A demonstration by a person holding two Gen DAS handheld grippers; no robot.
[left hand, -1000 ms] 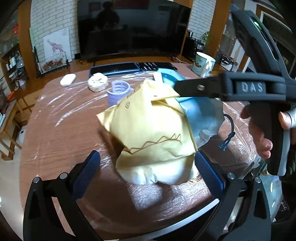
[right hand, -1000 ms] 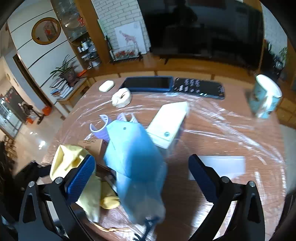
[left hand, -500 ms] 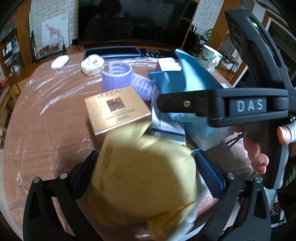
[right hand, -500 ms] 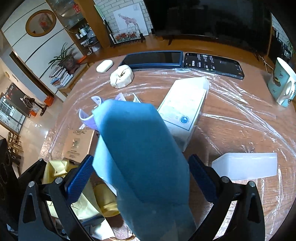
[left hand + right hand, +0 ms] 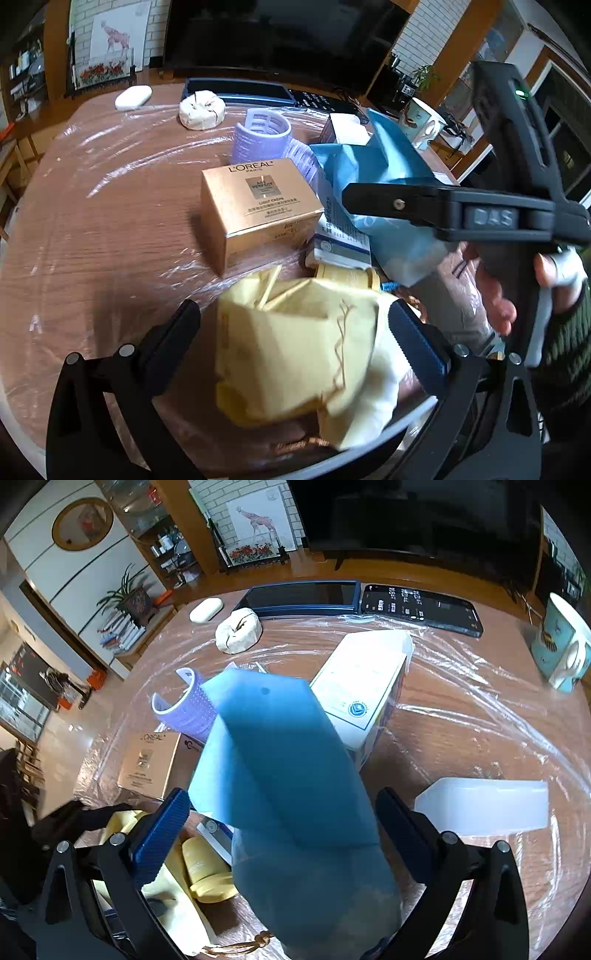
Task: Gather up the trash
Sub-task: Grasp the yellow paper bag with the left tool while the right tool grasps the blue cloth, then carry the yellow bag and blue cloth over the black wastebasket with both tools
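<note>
Plastic-wrapped round wooden table [image 5: 110,221]: near edge, left gripper [image 5: 295,336] wide around crumpled yellow paper bag [image 5: 306,354], right gripper [image 5: 280,830] wide around blue paper bag [image 5: 280,760]; either could slip and fall off.

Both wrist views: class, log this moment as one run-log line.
task: collect trash | left hand-held gripper: open around yellow bag | right hand-held gripper: open around blue bag | gold box: on table
</note>
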